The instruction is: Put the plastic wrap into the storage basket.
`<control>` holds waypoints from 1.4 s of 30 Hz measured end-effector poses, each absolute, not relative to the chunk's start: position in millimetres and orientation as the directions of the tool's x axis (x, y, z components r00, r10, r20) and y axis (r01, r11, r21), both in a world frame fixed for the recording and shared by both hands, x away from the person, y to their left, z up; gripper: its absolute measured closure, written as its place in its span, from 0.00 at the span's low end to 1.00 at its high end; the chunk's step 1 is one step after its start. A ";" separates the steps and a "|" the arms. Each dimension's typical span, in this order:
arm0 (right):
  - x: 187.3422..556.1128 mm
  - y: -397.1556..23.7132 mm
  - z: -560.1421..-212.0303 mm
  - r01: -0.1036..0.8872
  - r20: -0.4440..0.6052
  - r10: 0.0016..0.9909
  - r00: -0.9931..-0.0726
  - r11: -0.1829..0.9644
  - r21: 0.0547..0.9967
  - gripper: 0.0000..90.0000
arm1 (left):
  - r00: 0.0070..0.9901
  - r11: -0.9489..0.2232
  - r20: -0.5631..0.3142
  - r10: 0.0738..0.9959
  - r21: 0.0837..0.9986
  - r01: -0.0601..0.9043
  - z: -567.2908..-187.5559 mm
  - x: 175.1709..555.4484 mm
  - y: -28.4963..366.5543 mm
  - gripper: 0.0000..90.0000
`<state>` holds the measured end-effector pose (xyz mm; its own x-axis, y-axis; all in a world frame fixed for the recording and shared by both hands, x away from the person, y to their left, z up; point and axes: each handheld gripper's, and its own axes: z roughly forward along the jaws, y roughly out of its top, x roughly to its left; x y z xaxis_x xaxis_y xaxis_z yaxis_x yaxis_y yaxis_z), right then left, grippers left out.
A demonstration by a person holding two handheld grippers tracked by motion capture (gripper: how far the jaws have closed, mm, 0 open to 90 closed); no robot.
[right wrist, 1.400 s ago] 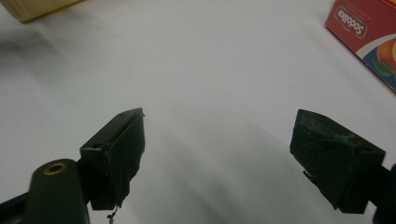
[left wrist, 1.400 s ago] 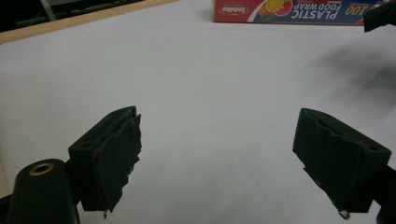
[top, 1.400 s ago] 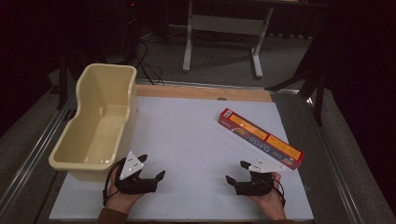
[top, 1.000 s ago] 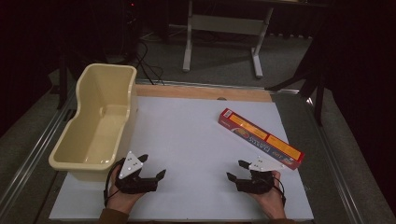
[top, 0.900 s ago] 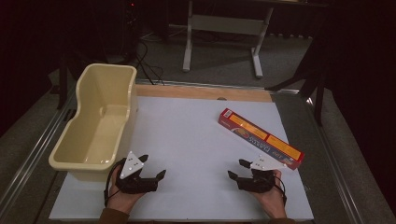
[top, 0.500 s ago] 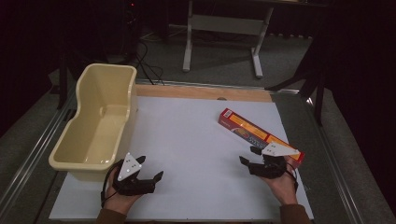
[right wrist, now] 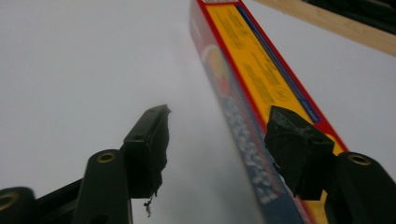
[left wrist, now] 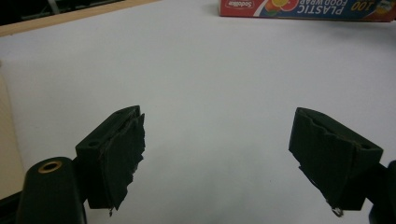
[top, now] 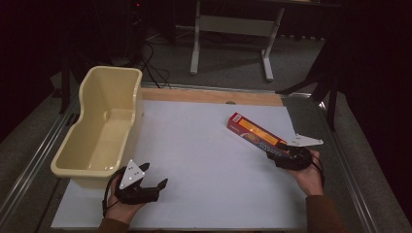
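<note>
High view: the right gripper (top: pixel 284 156) sits at the near end of the red food-wrap box (top: pixel 256 135), held by the person's right hand (top: pixel 307 171) at the table's right side. Its jaws are too small here to tell how wide they stand. Grey three-cornered plate on top of it points toward the right edge. The box lies flat and diagonal on the white sheet (top: pixel 204 150), far end toward table centre, near end under the gripper. The left gripper (top: pixel 154 177) rests low on the sheet near the front-left corner, held by the left hand (top: pixel 124 204), just beside the near end of the cream plastic tub (top: pixel 99 131). Its jaws are spread apart w/ nothing between them. The tub stands upright along the left edge, inside bare.

Left gripper view: both black jaws wide apart, only white sheet between them, touching no object. The box runs across the top edge, well apart from the jaws, w/ "PLASTIC FOOD WRAP" readable.

Right gripper view: jaws parted wide, straddling the box's near end. The right-hand jaw lies over the yellow top face, close or touching; can't tell which. The left-hand jaw hangs over bare sheet w/ a clear gap to the box's side. So not clamped. The box stretches away up the frame toward a wooden strip (right wrist: pixel 327 21) at the table's far edge.
</note>
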<state>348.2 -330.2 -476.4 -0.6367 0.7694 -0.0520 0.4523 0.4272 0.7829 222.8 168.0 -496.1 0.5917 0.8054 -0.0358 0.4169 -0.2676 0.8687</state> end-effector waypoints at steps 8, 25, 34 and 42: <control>376.3 -354.1 -474.9 0.498 -0.051 0.779 -0.625 0.448 0.743 0.38 | 0.607 -0.284 -0.030 0.794 0.865 0.414 -497.1 222.8 165.1 0.20; 424.2 -352.3 -490.7 0.624 0.011 0.746 -0.666 0.549 0.557 0.32 | 0.640 -0.317 -0.030 0.768 0.850 0.420 -499.9 223.8 159.0 0.22; 419.3 -343.6 -486.7 0.650 -0.022 0.759 -0.651 0.572 0.500 0.35 | 0.648 -0.314 -0.033 0.761 0.855 0.413 -499.3 222.6 158.4 0.22; 380.9 -327.8 -476.6 0.785 0.047 0.829 -0.558 0.508 0.355 0.40 | 0.652 -0.319 -0.031 0.758 0.854 0.412 -499.6 222.5 158.1 0.22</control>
